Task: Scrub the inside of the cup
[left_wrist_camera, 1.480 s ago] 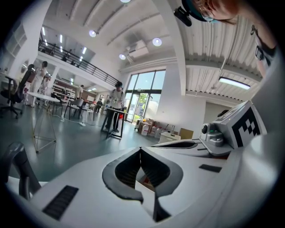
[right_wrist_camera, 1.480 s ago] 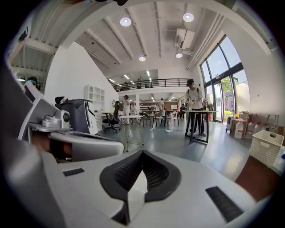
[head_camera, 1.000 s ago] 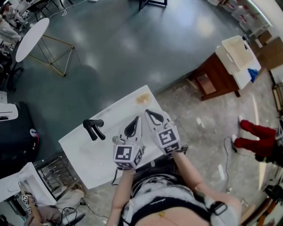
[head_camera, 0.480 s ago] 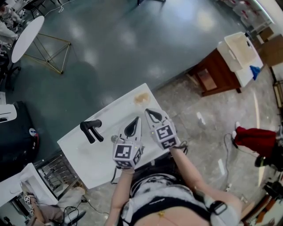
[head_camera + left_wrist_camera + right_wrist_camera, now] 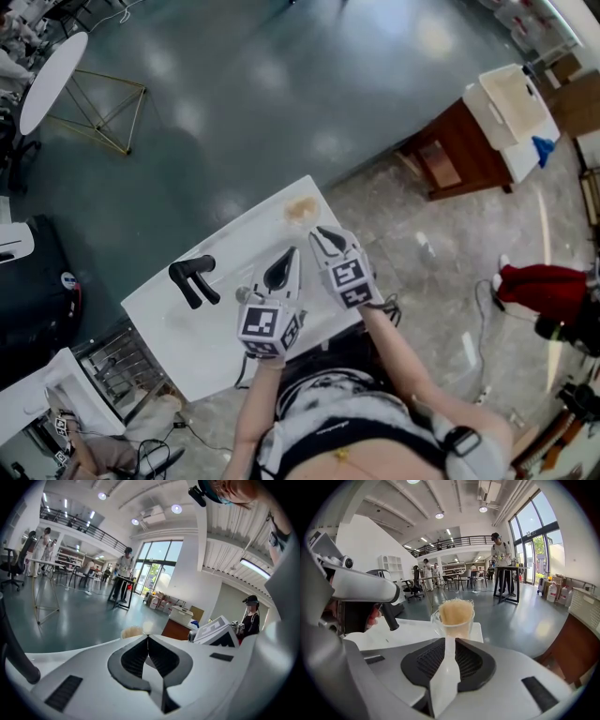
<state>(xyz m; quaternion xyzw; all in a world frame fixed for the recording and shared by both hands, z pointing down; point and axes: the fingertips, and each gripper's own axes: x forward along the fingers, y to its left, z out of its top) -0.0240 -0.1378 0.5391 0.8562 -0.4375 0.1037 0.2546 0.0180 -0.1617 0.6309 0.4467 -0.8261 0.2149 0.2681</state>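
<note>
Head view, counter: a white counter stands on a grey floor, with the person close against its near edge.
Head view, cup: the cup stands near the far corner of the counter, with something tan inside it.
Head view, grippers: the left gripper and the right gripper lie side by side over the counter, both pointing toward the cup. The right one's tips are just beside it.
Head view, other: a black two-pronged handle lies on the counter, well to the left of the grippers.
Left gripper view, jaws: clenched tip to tip with nothing between them. A tan shape shows just past the tips.
Right gripper view, jaws: grasping the white handle of a brush. The jaws have just been opening, yet the pads lie against the handle with no gap showing.
Right gripper view, cup: clear and upright on the counter, straight ahead of the jaws. The brush's tan sponge head sits inside it and rises above the rim.
</note>
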